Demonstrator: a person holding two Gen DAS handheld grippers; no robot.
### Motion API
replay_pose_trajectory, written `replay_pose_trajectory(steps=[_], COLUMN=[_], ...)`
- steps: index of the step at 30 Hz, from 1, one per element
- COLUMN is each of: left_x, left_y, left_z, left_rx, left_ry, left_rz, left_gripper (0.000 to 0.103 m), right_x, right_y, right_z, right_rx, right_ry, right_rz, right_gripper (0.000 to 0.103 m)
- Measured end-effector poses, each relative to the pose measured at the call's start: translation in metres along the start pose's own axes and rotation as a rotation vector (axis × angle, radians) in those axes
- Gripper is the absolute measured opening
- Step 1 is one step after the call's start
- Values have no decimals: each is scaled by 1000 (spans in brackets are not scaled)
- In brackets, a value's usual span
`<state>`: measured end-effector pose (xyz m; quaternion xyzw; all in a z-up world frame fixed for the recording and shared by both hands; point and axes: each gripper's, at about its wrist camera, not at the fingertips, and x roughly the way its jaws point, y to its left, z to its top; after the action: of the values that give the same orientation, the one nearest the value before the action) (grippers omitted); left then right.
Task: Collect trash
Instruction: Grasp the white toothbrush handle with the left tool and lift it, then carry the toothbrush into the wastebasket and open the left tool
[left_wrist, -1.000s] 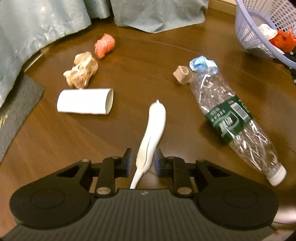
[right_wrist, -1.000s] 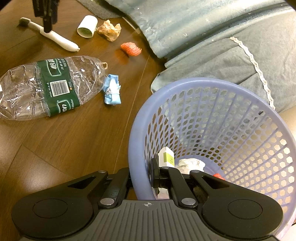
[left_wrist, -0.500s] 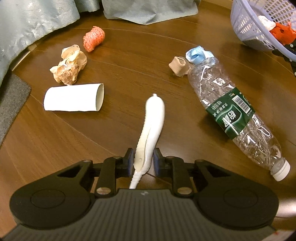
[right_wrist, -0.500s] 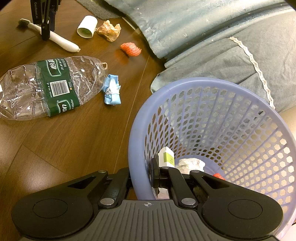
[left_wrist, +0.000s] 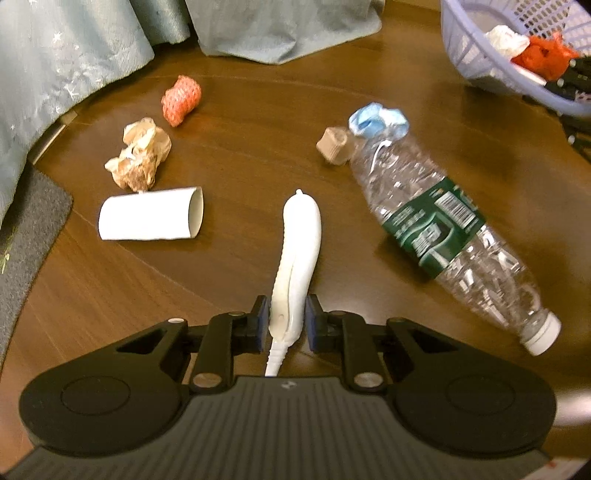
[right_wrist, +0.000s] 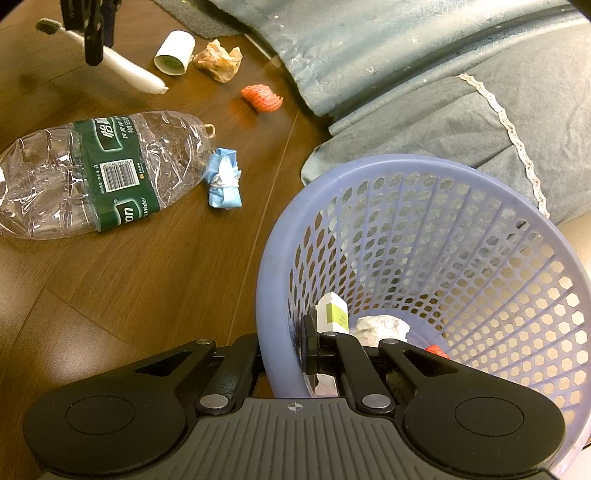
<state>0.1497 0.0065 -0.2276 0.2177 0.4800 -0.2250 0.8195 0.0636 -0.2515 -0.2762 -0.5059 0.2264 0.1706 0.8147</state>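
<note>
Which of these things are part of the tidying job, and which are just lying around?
Job: white plastic toothbrush in left gripper; crushed clear bottle; white cardboard tube; lilac plastic basket, held by right gripper.
Lying about: blue-grey curtains; grey mat.

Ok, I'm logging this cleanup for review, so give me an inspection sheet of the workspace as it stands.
Surface: dark wood floor, trash scattered on it.
Job's things: toothbrush in the left gripper; crushed bottle, paper roll, brown wad, orange net, blue wad and tan cap on the floor.
Basket: holds a small box, white wad, red scrap.
Clutter: nothing seen.
Grippers: left shut on the toothbrush; right gripper clamps the basket rim.
Cables: nothing seen.
Surroundings: teal fabric, grey mat.
</note>
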Motion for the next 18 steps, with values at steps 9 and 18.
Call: replay_pose_trajectory(steps=[9,18], left_x=[-18,-35], left_y=[-14,-22], left_z=[20,37], left_rx=[7,14], left_ry=[-47,-97], left_rz=[-28,-52], left_gripper=[17,17], right_x=[0,0], right_y=[0,0], right_z=[0,0], right_rx=[1,1], right_ry=[0,0], right_rz=[0,0], right_gripper=[0,0])
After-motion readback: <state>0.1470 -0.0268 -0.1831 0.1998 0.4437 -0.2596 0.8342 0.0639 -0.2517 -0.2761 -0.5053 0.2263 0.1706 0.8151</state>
